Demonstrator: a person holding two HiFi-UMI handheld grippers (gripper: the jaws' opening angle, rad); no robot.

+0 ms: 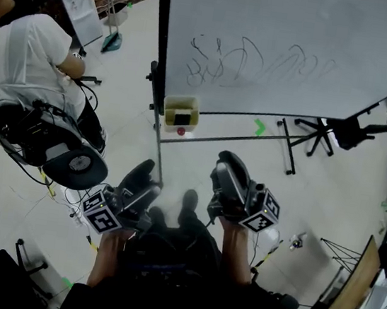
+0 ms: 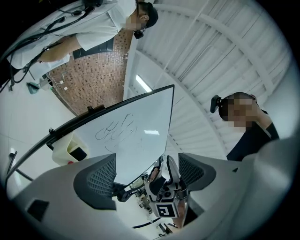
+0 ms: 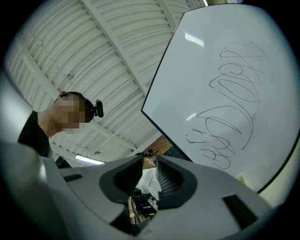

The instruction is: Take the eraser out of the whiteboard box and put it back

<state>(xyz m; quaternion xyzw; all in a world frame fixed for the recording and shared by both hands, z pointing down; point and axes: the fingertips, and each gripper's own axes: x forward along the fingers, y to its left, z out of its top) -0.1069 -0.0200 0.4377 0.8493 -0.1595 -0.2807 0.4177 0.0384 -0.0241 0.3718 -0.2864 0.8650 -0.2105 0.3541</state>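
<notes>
A pale yellow whiteboard box (image 1: 181,112) hangs at the lower left corner of the scribbled whiteboard (image 1: 288,42). The dark eraser (image 1: 182,119) sits inside it. My left gripper (image 1: 146,169) and right gripper (image 1: 227,160) are held side by side well short of the board, pointing towards it. In the left gripper view the box (image 2: 65,151) with the eraser (image 2: 78,153) shows at the left, beyond the left gripper (image 2: 146,165), whose jaws stand wide open and empty. The right gripper (image 3: 149,176) has only a narrow gap between its jaws, with nothing in it.
A person in a white shirt (image 1: 21,62) sits at the left by a black chair (image 1: 71,161). The whiteboard stand's bar and legs (image 1: 287,145) run across the floor ahead. A red magnet (image 1: 180,131) is under the box. A wooden panel (image 1: 350,286) leans at the right.
</notes>
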